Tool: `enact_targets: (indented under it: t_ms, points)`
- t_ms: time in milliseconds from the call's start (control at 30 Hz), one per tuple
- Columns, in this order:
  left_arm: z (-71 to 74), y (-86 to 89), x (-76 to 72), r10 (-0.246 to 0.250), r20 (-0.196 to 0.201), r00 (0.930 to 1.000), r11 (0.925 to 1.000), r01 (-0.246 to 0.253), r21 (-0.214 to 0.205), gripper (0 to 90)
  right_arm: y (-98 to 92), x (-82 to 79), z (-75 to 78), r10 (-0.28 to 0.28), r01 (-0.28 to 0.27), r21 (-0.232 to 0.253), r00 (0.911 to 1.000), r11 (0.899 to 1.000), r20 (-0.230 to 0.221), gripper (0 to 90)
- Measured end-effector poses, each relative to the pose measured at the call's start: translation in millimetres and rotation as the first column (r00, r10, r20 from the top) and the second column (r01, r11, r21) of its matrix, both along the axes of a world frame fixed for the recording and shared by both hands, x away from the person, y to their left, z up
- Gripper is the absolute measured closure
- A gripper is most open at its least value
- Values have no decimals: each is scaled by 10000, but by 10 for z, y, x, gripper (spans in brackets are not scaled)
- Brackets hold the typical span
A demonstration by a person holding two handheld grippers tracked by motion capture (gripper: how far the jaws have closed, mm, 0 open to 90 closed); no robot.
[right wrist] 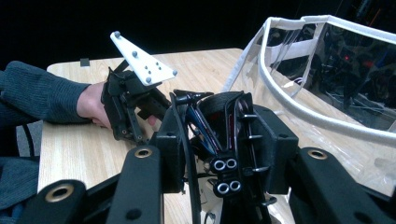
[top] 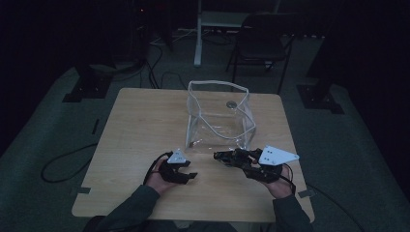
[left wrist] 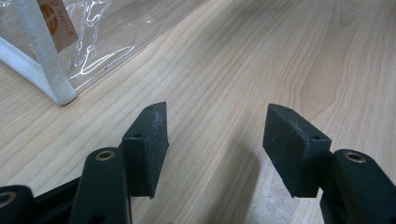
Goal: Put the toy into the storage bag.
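The worktop (top: 145, 125) is made of light wood and it is the biggest thing here. A dark floor lies all around it, and a dark chair (top: 263, 43) stands past its far edge.

A clear plastic bag (top: 217, 121) with white edges stands on the worktop, near the far side and about in the middle. Its top is open. A small round grey thing (top: 231, 104) shows at the bag's far wall; what it is cannot be told. In the left gripper view, one white corner of the bag (left wrist: 60, 95) rests on the wood.

A person in dark green sleeves reaches in from the near edge of the worktop.

The right hand-held gripper (top: 227, 157) sits just in front of the bag, by its near right corner. It holds a black toy car (right wrist: 219, 135) between its two pads. The car has thin black bars and small shiny pipes at its near end. It is squeezed on both sides and does not touch the bag.

The left hand-held gripper (top: 186, 170) sits in front of the bag too, closer to the near edge of the worktop and a little apart from the bag. Its two black pads (left wrist: 147, 144) stand apart with bare wood between them. It holds nothing.

The two hand-held grippers are near each other and do not touch.
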State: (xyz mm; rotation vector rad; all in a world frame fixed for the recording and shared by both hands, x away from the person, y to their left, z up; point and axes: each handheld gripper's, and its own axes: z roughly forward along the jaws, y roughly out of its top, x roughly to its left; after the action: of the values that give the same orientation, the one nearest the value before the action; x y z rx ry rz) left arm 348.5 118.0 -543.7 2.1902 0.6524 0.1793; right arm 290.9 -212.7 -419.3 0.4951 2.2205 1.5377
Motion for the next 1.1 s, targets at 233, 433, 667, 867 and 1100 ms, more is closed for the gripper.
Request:
enact_targets:
  t_ms: [233, 433, 667, 867, 1100]
  points:
    - [-1, 0, 1, 26, -24, 10000, 10000, -26, -23, 408, 11, 20, 29, 118, -118, -9, 9999, 9999, 66, 595]
    - [-2, -1, 3, 30, -54, 10000, 10000, -30, -35, 408, 27, 23, 57, 192, -192, -23, 9997, 9998, 119, 595]
    - [-1, 0, 4, 18, -63, 10000, 10000, -18, -22, 408, 39, 26, 130, 284, -283, -52, 9992, 9996, 291, 595]
    - [0, 0, 4, 22, -73, 10000, 10000, -22, -20, 408, 43, 29, 182, 329, -327, -44, 9986, 9995, 403, 596]
    - [-1, -1, 4, 34, -71, 10000, 10000, -34, -10, 408, 26, 25, 241, 365, -366, 2, 9981, 9993, 505, 596]
